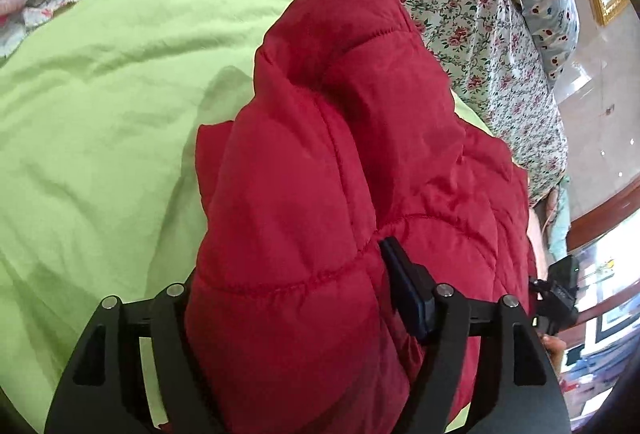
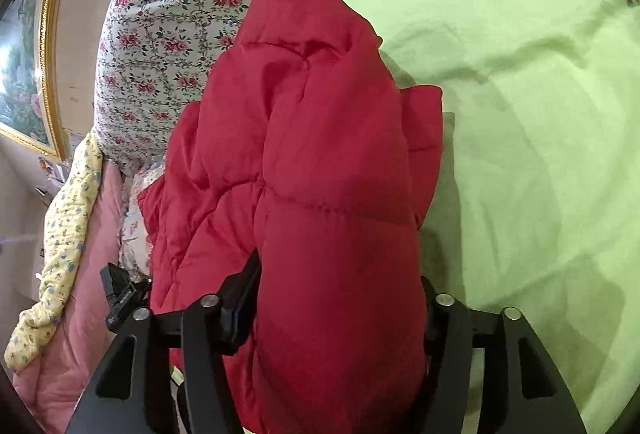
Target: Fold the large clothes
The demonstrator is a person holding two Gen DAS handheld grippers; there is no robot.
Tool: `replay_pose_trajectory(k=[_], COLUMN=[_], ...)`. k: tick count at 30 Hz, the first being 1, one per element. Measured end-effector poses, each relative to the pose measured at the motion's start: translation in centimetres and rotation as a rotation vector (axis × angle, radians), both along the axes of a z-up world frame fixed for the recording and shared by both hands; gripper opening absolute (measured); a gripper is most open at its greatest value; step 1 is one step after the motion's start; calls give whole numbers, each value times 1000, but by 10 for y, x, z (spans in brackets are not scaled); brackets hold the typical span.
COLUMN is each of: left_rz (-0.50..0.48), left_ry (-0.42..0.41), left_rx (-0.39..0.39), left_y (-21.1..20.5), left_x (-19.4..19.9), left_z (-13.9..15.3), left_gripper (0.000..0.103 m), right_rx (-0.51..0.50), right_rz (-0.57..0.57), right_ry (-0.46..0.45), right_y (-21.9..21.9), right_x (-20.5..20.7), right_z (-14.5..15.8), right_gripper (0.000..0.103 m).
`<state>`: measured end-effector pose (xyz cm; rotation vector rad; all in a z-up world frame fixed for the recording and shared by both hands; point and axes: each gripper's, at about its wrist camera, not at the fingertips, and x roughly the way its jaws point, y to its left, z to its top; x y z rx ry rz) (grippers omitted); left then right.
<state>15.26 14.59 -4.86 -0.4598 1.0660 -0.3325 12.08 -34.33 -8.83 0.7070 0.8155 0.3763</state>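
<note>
1. Left wrist view: the red quilted jacket [image 1: 340, 162] bulges up between the two fingers of the left gripper [image 1: 288, 298]; the padded fabric fills the gap and hides the left-hand finger, while the right-hand finger [image 1: 404, 286] lies against the jacket's side.
2. Whether the pads press the fabric or only flank it cannot be told; the jaws stand wide apart.
3. Right wrist view: the same jacket [image 2: 320, 154] sits between the fingers of the right gripper [image 2: 340, 298], its bulk covering the right-hand finger; the left-hand finger [image 2: 244, 298] touches the fabric.
4. Here too the jaws stand wide, and the grip cannot be judged.
5. The jacket rests on a light green sheet [image 1: 100, 94], beside a floral quilt [image 2: 168, 34].
</note>
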Motion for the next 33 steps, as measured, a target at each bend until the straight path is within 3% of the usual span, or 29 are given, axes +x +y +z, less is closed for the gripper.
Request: replay_pose_trajectory(k=[4,12,17,20,27,29,33], left_rz=[38,102,155,170,53,-14,-130], left_ry=[-29,-131,-158,-179,-232,-233,-231], left_rx=[71,195,238,214,187,170,215], left_y=[1,1,6,11,-27,-47,-95], left_x=[-8,-24,-27,-32,-53,-57,-68], left_z=[11,35,45,52,70,72,73], left_gripper=[86,86,86,86,86,86,86], right_rx=[-67,-237,-278,-318,-462,-504,-550], right_rz=[-34,-105,-139,-177,-212,-133,70], right_ry=[0,-52,-73,-86,-203,-230,-247], right_y=[1,10,9,9,34,59,107], right_x=[-7,-25,-32,-38,-66,-68,-63], right_z=[9,31,36,43,66,65,54], right_gripper=[73,75,75,75,75,76,74])
